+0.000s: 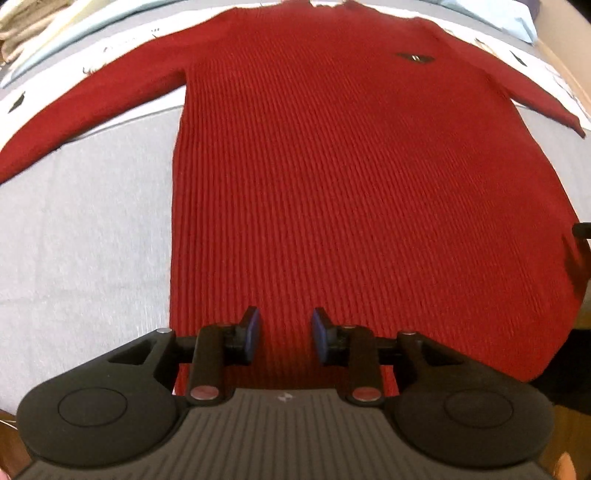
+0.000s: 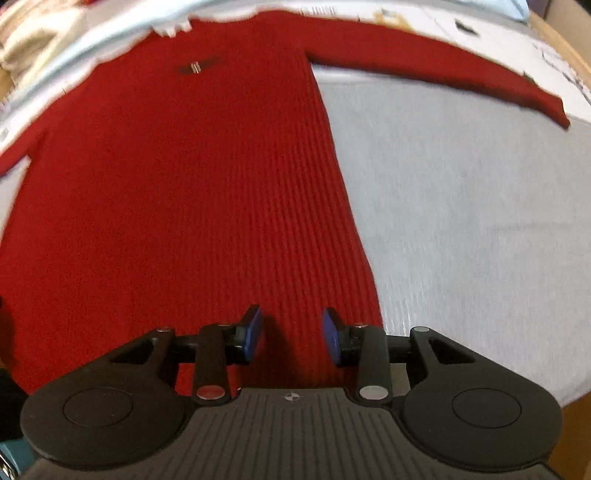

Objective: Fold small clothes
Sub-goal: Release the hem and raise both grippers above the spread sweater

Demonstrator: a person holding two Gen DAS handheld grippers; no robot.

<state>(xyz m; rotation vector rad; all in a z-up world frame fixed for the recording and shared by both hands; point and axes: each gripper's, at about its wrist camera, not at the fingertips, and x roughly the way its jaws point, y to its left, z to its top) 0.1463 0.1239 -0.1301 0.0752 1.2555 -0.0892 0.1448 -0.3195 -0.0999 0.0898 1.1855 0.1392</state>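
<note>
Left gripper: blue pads parted by a moderate gap, nothing pinched; ribbed red knit visible between them, not pressed. Poised over the near hem of the red sweater, close to its left side edge.

Right gripper: blue pads likewise apart, gap a touch wider, nothing held. Red knit below the gap; sweater side edge running just beside the right finger.

Sweater laid flat, front up, on a pale grey bedcover. Body stretched lengthwise away from both grippers, hem nearest, neckline farthest at the top of both views. Vertical ribbing throughout. Small dark emblem on the chest, with a pale metallic centre; same emblem in the right wrist view, blurred.

Both sleeves spread outward to the sides. Left sleeve angled out and toward the near side across the cover; right sleeve reaching out to a cuff near the far right of the bedcover.

Beyond the sweater: white printed cloth with small dark marks under the shoulders and sleeves, light blue fabric at the far edge, beige cloth heaped at far left. Wooden edge at far right. Right wrist view motion-blurred, upper part especially.
</note>
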